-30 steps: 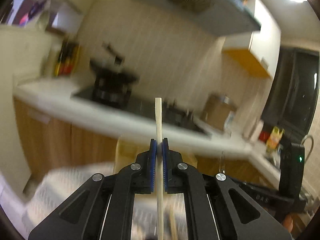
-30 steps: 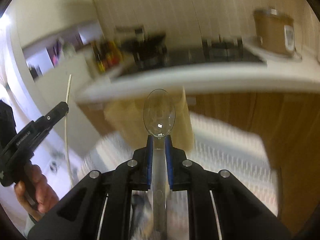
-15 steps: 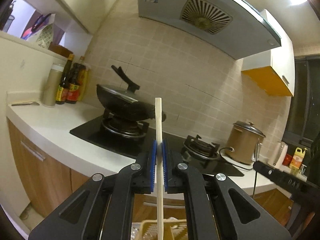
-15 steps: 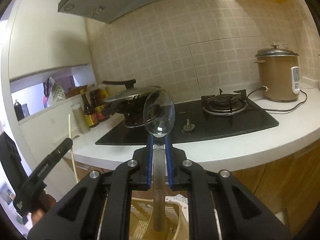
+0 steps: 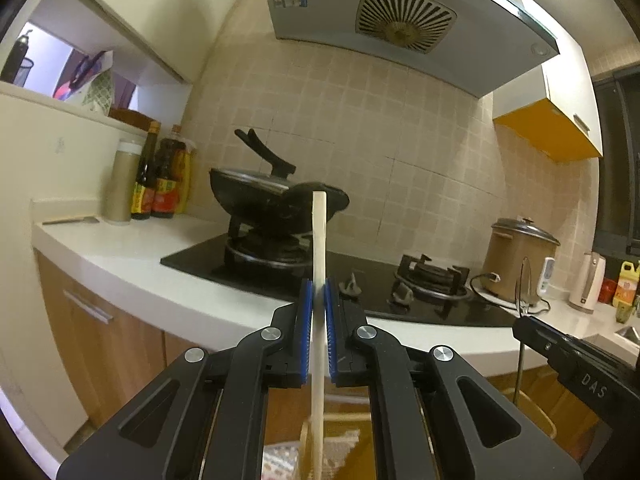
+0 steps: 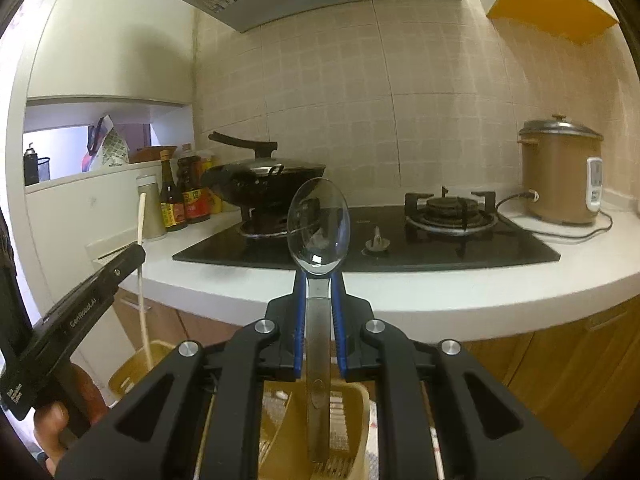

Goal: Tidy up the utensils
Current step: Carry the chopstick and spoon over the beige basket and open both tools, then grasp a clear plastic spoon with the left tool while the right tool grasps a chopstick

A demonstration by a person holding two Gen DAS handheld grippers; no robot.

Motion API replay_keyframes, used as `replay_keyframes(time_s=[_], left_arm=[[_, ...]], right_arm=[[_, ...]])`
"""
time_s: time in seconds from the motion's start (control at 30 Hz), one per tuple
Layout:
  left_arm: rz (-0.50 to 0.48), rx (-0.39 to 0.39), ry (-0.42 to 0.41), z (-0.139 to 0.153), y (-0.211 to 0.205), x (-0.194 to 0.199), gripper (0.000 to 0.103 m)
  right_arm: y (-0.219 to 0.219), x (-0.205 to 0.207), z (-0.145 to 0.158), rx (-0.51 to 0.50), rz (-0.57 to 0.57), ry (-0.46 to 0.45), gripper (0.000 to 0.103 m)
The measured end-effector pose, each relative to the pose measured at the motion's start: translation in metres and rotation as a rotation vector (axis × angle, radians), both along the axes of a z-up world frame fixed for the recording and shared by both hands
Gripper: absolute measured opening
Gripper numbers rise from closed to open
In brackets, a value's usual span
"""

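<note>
Two grippers were all you held up in a kitchen of pale square wall tiles (image 6: 440,72), with a range hood (image 5: 400,20) overhead and an orange-fronted cabinet (image 5: 548,128) high on the right. Below ran the white surface (image 6: 460,292) with wooden cabinet doors (image 5: 100,344) under it, and a black glass hob (image 6: 400,244) was set into it. On the hob's left burner sat a dark lidded wok (image 6: 264,180), while the right burner (image 6: 452,212) stood bare. A brown rice cooker (image 6: 560,176) stood at the surface's right end, and sauce bottles (image 5: 160,176) clustered at its left end near the wall.

Your left gripper (image 5: 318,320) was clamped on a pale chopstick (image 5: 319,248), held upright, its lower end reaching down toward a yellow slotted basket (image 6: 352,420) below the surface's edge. Your right gripper (image 6: 318,304) was clamped on the handle of a metal spoon (image 6: 319,228), bowl up, the handle's end hanging over that same basket.
</note>
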State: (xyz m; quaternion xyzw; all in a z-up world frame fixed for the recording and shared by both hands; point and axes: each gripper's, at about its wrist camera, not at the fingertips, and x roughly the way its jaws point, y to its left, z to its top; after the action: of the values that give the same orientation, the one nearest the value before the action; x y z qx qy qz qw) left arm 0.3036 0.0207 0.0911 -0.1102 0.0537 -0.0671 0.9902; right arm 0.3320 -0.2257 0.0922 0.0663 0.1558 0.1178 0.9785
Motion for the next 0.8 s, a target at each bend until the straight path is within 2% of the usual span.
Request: replay_keyframes(time_s=[0.07,0.1,0.17,0.23,0.27,0.43,0.57,0.7,0.8], left_arm=[[-0.015,-0.012,0.014,-0.001,0.004,-0.007,0.023],[-0.019,-0.019,0.019,-0.001,0.007,-0.012,0.025],[-0.033,-0.024,0.030,-0.001,0.009,-0.019,0.032],[-0.041,-0.017,0.039,0.001,0.011,-0.029,0.033],[-0.044,-0.009,0.046,0.002,0.012,-0.034,0.035],[-0.067,-0.016,0.089,0.010,0.017,-0.059,0.037],[-0.101,0.021,0.194,0.012,0.018,-0.084,0.038],[-0.158,0.050,0.365,0.000,0.019,-0.105,0.038],[-0.227,0.035,0.537,-0.021,0.020,-0.112,0.038]], right_arm=[[-0.004,-0.006,-0.001,0.019,0.013,0.022,0.012],[-0.007,-0.009,0.000,0.032,0.014,0.028,0.013],[-0.013,-0.016,0.001,0.051,0.012,0.041,0.021],[-0.017,-0.028,0.004,0.053,0.001,0.034,0.045],[-0.018,-0.033,0.006,0.049,-0.001,0.030,0.049],[-0.020,-0.057,0.013,0.036,0.009,0.077,0.050],[-0.020,-0.077,0.011,0.010,0.020,0.178,0.050],[-0.021,-0.091,-0.003,0.009,0.060,0.351,0.049],[-0.024,-0.094,-0.018,0.029,0.095,0.482,0.045]])
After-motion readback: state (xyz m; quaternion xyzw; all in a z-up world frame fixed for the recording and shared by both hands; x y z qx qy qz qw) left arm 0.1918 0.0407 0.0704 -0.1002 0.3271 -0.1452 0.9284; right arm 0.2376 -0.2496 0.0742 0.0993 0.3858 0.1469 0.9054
